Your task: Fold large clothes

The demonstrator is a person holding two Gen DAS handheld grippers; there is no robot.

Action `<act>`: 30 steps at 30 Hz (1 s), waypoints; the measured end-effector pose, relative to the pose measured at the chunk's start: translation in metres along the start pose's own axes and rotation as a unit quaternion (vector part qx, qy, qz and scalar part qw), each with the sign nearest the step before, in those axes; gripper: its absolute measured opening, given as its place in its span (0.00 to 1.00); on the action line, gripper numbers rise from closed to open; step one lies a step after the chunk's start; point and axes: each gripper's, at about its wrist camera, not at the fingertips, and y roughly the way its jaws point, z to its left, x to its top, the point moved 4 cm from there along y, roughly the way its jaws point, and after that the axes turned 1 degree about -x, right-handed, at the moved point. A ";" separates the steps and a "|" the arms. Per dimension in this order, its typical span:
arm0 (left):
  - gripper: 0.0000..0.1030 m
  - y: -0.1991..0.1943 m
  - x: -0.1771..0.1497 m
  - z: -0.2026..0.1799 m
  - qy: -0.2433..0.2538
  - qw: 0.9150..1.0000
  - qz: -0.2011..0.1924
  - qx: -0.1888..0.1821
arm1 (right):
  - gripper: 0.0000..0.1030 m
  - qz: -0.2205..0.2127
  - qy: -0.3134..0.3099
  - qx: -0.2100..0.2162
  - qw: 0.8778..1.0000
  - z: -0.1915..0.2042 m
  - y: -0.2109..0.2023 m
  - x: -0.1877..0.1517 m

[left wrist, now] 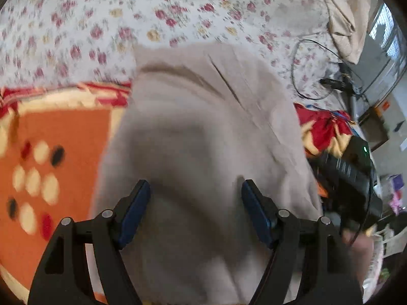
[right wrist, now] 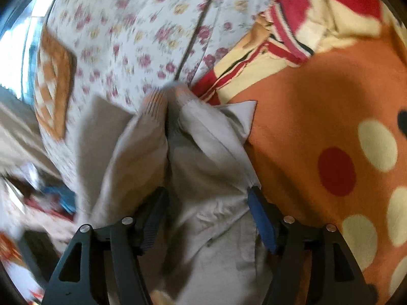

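Beige garment (left wrist: 203,132) looks soft, limp, light; both left gripper (left wrist: 195,203) and right gripper (right wrist: 207,208) fingers spread, nothing clamped (best pinched at ribbed cuffs (right wrist: 155,101)).

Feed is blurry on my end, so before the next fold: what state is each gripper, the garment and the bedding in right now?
left gripper: open, jaws wide apart over the cloth, gripping nothing.
right gripper: open, cloth lying between its fingers.
beige garment: rumpled, partly folded, its ribbed cuffs lying together.
orange spotted blanket: spread out, under the garment's edge.
floral sheet: spread flat.
black cable: loose on the sheet.
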 end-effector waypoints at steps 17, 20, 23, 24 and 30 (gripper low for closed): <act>0.73 -0.023 -0.009 0.032 0.029 0.997 0.001 0.066 | 0.82 -0.028 -0.134 0.082 0.987 0.082 -0.012 -0.004; 0.73 -0.023 -0.006 0.047 0.017 0.997 -0.004 0.079 | 0.82 -0.009 -0.193 0.028 0.981 0.099 0.003 -0.009; 0.73 -0.018 0.003 0.056 0.010 0.996 -0.007 0.086 | 0.73 0.003 -0.228 -0.037 0.973 0.102 0.018 -0.010; 0.73 -0.016 0.006 0.057 0.011 0.996 -0.006 0.089 | 0.61 -0.001 -0.241 -0.055 0.969 0.100 0.018 -0.010; 0.73 0.000 0.026 0.050 0.024 0.995 -0.007 0.094 | 0.05 -0.066 -0.285 -0.079 0.953 0.104 -0.014 -0.005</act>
